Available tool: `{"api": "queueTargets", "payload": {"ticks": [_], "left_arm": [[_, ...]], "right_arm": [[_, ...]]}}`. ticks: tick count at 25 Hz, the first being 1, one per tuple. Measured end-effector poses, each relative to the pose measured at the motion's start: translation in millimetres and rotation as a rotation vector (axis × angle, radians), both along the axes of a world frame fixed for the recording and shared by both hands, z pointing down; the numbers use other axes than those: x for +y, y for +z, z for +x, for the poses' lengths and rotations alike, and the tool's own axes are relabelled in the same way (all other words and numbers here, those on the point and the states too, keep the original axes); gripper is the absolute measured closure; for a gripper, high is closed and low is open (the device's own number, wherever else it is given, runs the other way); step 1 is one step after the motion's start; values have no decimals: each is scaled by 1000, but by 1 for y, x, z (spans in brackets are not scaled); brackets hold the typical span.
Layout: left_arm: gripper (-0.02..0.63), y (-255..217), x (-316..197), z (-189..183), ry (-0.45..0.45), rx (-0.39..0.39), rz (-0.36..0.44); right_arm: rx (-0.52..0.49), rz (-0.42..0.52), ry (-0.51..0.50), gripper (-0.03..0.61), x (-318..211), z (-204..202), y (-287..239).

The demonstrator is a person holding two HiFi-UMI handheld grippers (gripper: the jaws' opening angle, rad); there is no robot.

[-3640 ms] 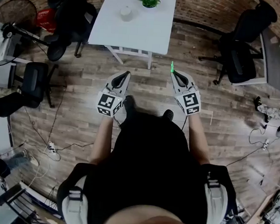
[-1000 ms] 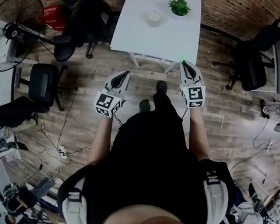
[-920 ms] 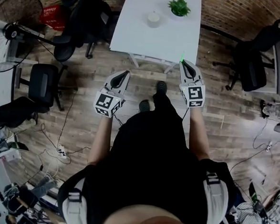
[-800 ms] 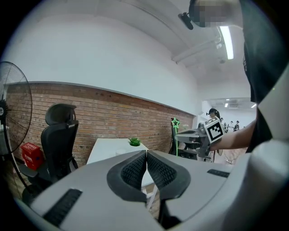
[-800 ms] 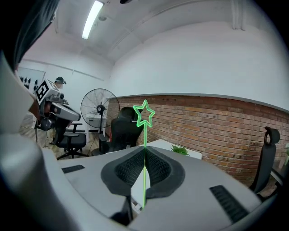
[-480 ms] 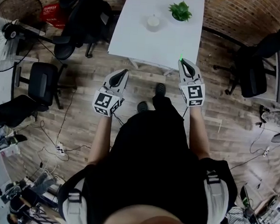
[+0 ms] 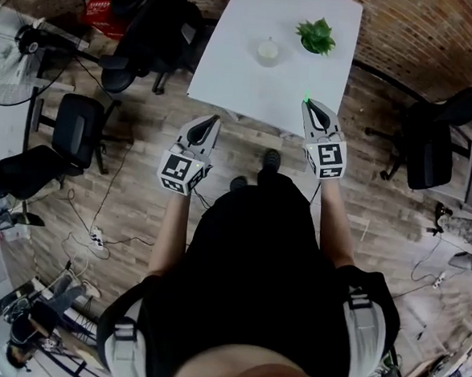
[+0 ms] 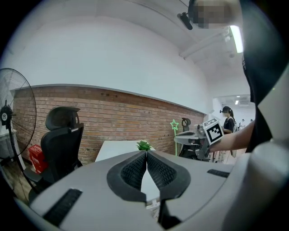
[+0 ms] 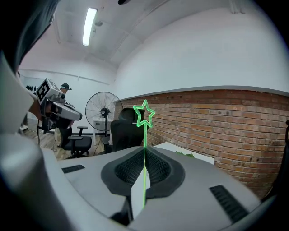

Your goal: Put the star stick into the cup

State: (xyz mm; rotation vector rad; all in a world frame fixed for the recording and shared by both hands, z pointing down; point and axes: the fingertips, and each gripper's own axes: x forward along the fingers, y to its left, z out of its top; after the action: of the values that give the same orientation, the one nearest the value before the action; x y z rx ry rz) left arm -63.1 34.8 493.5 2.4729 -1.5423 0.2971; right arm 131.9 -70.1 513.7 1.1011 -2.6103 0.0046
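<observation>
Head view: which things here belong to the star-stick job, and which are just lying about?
Job:
star stick, clamped in the right gripper
cup on the white table
left gripper, shut and empty

Lying about:
potted plant beside the cup
standing fan
black office chair
</observation>
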Motion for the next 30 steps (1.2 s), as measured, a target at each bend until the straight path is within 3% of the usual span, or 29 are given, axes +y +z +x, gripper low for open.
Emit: {"api": "queueTargets", "payload": {"ticks": [13, 30], "left_arm": [[592, -1, -29, -12, -92, -7, -18], [592, -5, -78, 11, -144, -10, -11]], "right_arm": [[-9, -26, -96, 577, -45, -25, 8], [-21, -34, -198, 577, -104, -22, 12]]}}
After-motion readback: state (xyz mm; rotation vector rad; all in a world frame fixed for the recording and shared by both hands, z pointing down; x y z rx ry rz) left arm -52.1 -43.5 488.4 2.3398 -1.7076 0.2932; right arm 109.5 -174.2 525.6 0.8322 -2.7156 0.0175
